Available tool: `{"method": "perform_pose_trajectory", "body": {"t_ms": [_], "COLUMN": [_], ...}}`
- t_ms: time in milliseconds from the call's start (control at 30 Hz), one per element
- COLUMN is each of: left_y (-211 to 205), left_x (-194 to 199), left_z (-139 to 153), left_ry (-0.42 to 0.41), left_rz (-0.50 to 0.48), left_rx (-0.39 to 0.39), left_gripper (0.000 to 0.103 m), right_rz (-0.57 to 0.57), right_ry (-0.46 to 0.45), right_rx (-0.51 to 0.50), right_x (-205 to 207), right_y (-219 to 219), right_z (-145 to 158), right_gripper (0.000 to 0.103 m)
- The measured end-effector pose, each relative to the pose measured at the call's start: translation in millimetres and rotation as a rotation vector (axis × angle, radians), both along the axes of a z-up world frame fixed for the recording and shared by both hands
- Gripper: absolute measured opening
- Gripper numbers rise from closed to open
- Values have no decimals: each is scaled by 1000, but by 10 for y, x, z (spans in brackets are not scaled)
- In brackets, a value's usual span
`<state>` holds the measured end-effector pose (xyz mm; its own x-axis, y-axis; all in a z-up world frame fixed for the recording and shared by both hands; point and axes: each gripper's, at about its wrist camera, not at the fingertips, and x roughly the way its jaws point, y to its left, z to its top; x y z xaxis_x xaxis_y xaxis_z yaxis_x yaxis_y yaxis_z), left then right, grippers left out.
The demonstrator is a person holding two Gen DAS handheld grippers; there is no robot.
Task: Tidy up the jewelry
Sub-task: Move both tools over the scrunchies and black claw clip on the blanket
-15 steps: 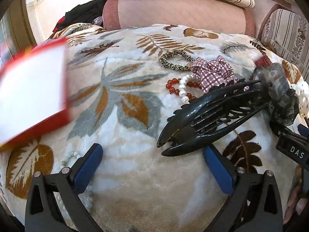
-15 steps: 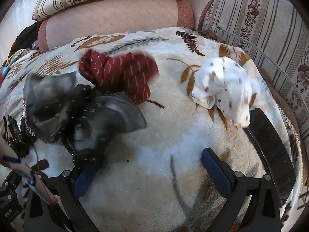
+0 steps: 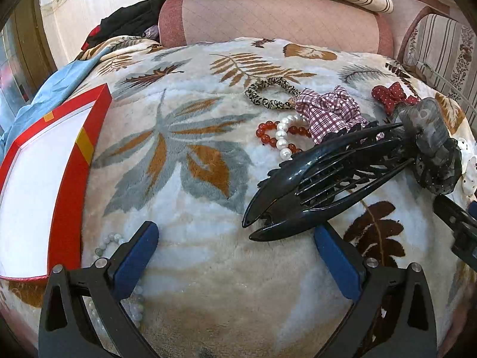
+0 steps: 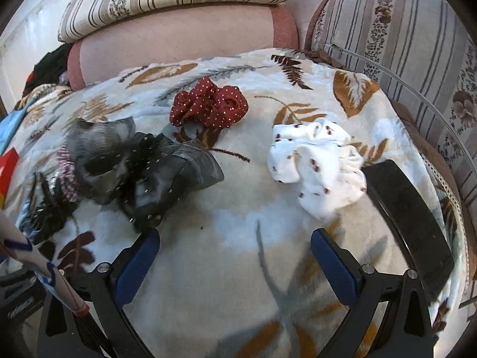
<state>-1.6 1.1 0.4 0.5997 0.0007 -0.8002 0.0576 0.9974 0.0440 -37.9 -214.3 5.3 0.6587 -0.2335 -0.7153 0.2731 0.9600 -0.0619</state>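
Note:
My left gripper (image 3: 235, 238) is open and empty above a leaf-patterned blanket (image 3: 193, 164). A large black hair claw (image 3: 322, 185) lies just ahead of its right finger. Beyond it lie a red bead bracelet (image 3: 265, 132), a white pearl bracelet (image 3: 281, 140), a leopard hair tie (image 3: 268, 92) and a checked scrunchie (image 3: 328, 110). A pale bead string (image 3: 110, 238) lies under the left finger. A red box with a white inside (image 3: 71, 161) stands at the left. My right gripper (image 4: 235, 253) is open and empty. Ahead of it lie a grey-black bow (image 4: 140, 164), a red dotted scrunchie (image 4: 208, 104) and a white dotted scrunchie (image 4: 319, 167).
A black curved band (image 4: 408, 214) lies at the right blanket edge. Pink bolster (image 3: 268, 21) and striped cushions (image 4: 402, 44) stand behind and to the right. A blue cloth (image 3: 53, 89) lies beyond the box. A striped stick (image 4: 35, 262) crosses the right wrist view's lower left.
The left wrist view has steadied and shifted, so the red box now sits sharp at the left. The right gripper has pulled back from the grey bow, which lies farther ahead.

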Motion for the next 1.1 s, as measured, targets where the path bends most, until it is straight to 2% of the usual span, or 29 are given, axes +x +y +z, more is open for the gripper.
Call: {"method": "perform_pose_trajectory", "body": {"t_ms": [300, 367, 433, 500, 567, 633, 700, 733, 767, 833, 900, 1000, 1100], "left_y": [-38, -51, -39, 28, 71, 83, 112, 120, 134, 153, 227, 238, 255], "left_x": [24, 3, -10, -67, -192, -377, -577, -673, -707, -856, -990, -1148, -1208], "left_z": [16, 21, 48, 62, 87, 152, 270, 332, 396, 522, 645, 772, 847], "left_ry": [2, 20, 46, 56, 0, -9, -59, -83, -63, -114, -152, -218, -229], "left_rz": [27, 25, 0, -12, -36, -68, -86, -98, -101, -120, -124, -132, -132], "left_rx": [14, 25, 28, -23, -64, -66, -91, -96, -93, -80, -136, -114, -95], "left_gripper": [103, 103, 103, 103, 103, 103, 103, 103, 103, 103, 103, 103, 103], "right_rz": [45, 51, 55, 62, 71, 76, 80, 82, 84, 91, 98, 103, 115], "right_ry": [-129, -131, -114, -85, -78, -88, -98, -107, -114, -132, -150, -172, -186], "right_rx": [104, 103, 146, 183, 191, 175, 169, 158, 160, 157, 159, 161, 158], "right_x": [-513, -594, -651, -679, -725, -772, -840, -858, -889, -942, -997, -1079, -1131], "right_y": [52, 96, 72, 67, 82, 111, 133, 139, 143, 135, 148, 159, 189], "right_z": [287, 324, 380, 437, 491, 494, 495, 487, 498, 502, 531, 576, 606], "right_gripper": [103, 103, 103, 103, 103, 103, 103, 103, 103, 103, 103, 101, 101]}}
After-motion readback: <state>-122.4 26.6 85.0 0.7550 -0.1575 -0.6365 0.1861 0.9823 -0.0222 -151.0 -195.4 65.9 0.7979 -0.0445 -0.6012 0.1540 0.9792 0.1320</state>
